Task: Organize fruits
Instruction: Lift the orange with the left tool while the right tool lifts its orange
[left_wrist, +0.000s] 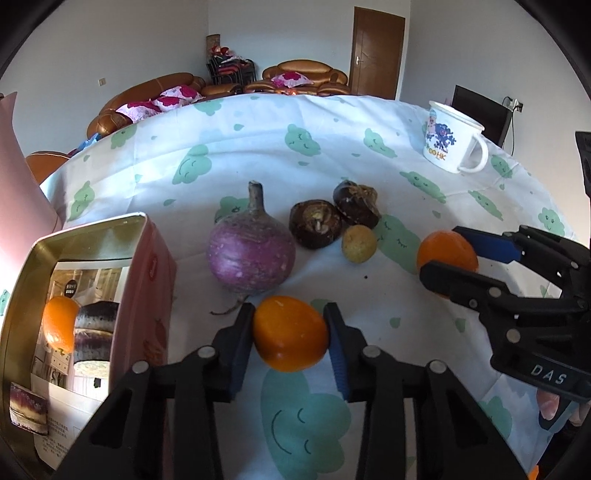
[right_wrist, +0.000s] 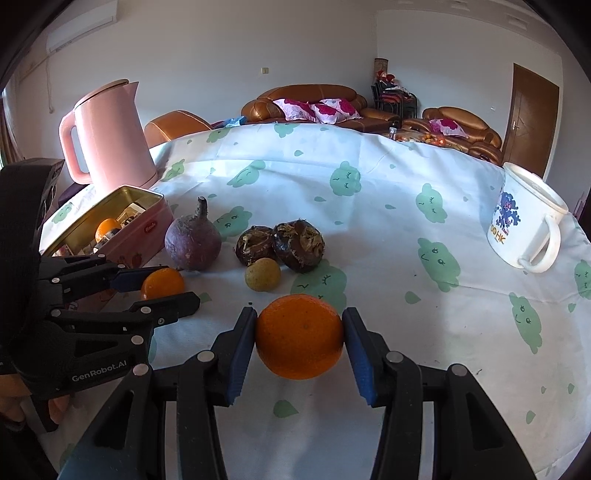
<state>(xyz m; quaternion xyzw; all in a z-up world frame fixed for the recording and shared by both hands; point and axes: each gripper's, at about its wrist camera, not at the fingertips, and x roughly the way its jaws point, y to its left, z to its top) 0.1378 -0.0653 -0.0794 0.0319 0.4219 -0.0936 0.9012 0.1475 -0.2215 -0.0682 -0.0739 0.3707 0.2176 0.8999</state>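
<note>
On the table (right_wrist: 388, 229), under its cloud-print cloth, both claws are gripping fruit. Left claw (left_wrist: 290, 334) is clamping a smooth orange fruit (left_wrist: 290, 338) between its blue pads, just at 6 o'clock of the purple turnip (left_wrist: 251, 253); in the right wrist view the same claw (right_wrist: 162, 291) is showing at 9 o'clock. Right claw (right_wrist: 300, 338) is squeezing a dimpled orange (right_wrist: 300, 336), its pads touching both sides; the left wrist view is showing this claw (left_wrist: 448, 260) at 3 o'clock.

Between the two claws, a small yellow-green fruit (right_wrist: 262, 275) is sitting just beside two dark brown corms (right_wrist: 282, 245). At 9 o'clock of the turnip, an open pink tin (left_wrist: 151, 280) is holding another orange (left_wrist: 59, 325) among printed cards. A pink kettle (right_wrist: 110, 136) is standing beyond the tin, and a white mug (right_wrist: 528, 218) is sitting well apart at 2 o'clock.
</note>
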